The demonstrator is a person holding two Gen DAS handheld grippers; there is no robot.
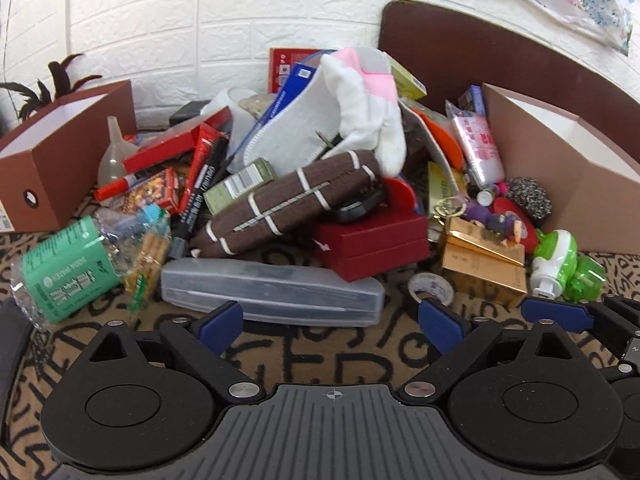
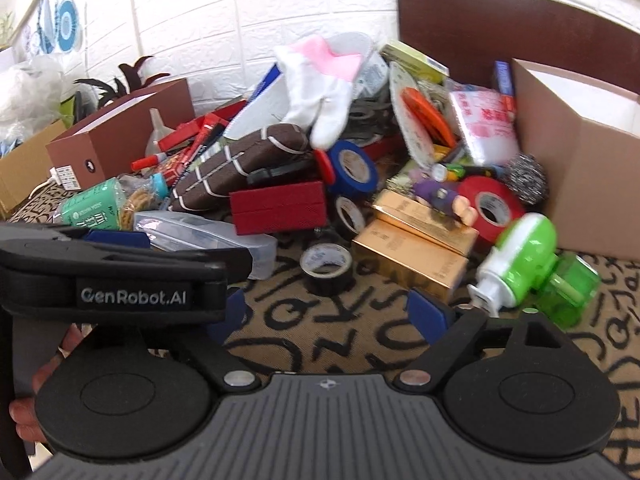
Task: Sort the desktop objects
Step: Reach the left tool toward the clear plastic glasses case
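Note:
A heap of desktop objects lies on a patterned cloth: a brown pouch (image 1: pixel 288 200), a red gift box (image 1: pixel 372 244), a clear plastic case (image 1: pixel 272 292), a white and pink glove (image 1: pixel 360 104), gold boxes (image 1: pixel 484 264), a small tape roll (image 1: pixel 432 286) and a green and white plug-in device (image 1: pixel 556 264). My left gripper (image 1: pixel 330 322) is open and empty, just in front of the clear case. My right gripper (image 2: pixel 332 312) is open and empty, in front of the black tape roll (image 2: pixel 326 268) and gold boxes (image 2: pixel 416 248). The left gripper (image 2: pixel 112 264) also shows at the left of the right wrist view.
An open brown box (image 1: pixel 60 160) stands at the left and an open pinkish-brown box (image 1: pixel 572 168) at the right. A brown chair back (image 1: pixel 500 52) and a white brick wall are behind the heap. Red tape (image 2: pixel 490 208) and blue tape (image 2: pixel 352 168) lie in the heap.

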